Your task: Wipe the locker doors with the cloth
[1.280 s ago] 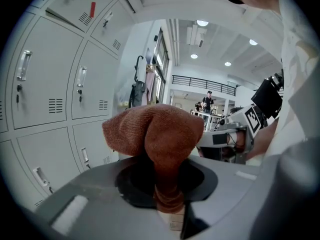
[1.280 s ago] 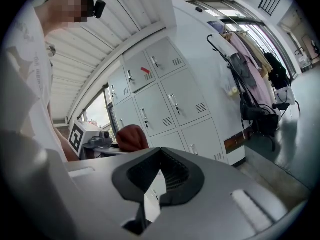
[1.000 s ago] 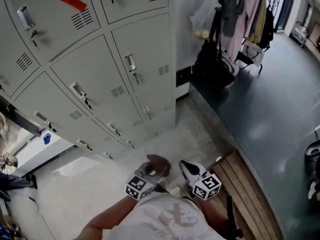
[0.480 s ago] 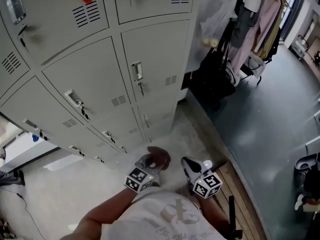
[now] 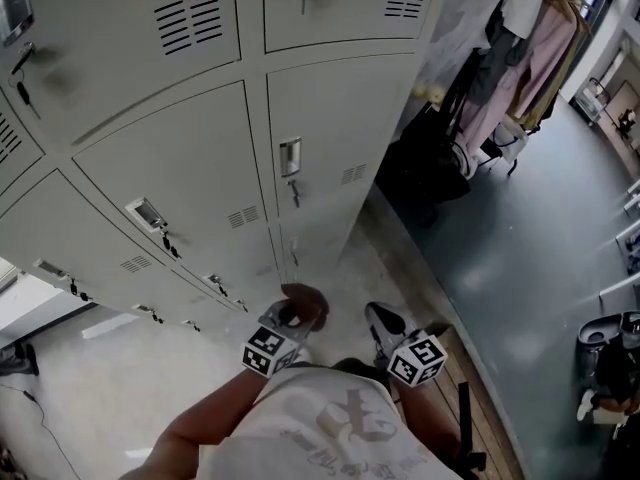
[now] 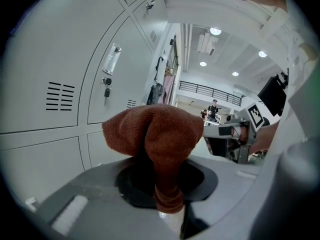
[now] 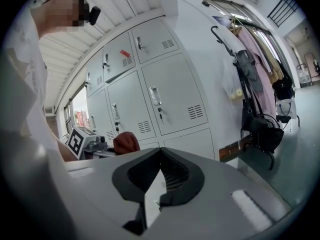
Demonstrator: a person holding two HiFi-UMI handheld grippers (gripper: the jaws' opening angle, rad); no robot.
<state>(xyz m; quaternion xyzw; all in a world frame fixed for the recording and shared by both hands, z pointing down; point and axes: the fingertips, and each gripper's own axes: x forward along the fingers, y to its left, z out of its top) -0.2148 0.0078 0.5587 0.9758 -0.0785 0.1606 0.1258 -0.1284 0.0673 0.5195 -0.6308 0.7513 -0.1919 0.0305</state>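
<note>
Change noted: compared with a second ago, the head view is tipping up toward the lockers. The locker doors (image 5: 180, 168) are now filling 9 to 1 o'clock, and less bare floor is showing at 8 o'clock. Both grippers are staying low at 6 o'clock, close to the person's body, with hardly any shift.

Left gripper (image 5: 285, 320) is pinching the rust-brown cloth (image 5: 303, 305). Right gripper (image 5: 385, 323) is sitting just beside it at 5 o'clock.

Judgement: the person is lining up on the doors, and wiping is not yet under way. The cloth is hanging apart from every door.

View comparison:
- Left gripper view: the left gripper (image 6: 167, 194) is clamping the lower tail of the cloth (image 6: 160, 134), and the rest is bulging above the jaws as a rounded wad. The head view is showing only a dark lump here. The right gripper (image 6: 240, 134) is appearing at 3 o'clock.
- Right gripper view: the right gripper (image 7: 157, 184) is sitting with its jaws pressed together and nothing between them. The cloth (image 7: 126, 142) is peeking in at 9 o'clock, and the locker doors (image 7: 170, 99) are standing well ahead.
- Head view only: the hanging coats (image 5: 520, 48) at 2 o'clock, plus the gap between the cloth and the nearest door.
</note>
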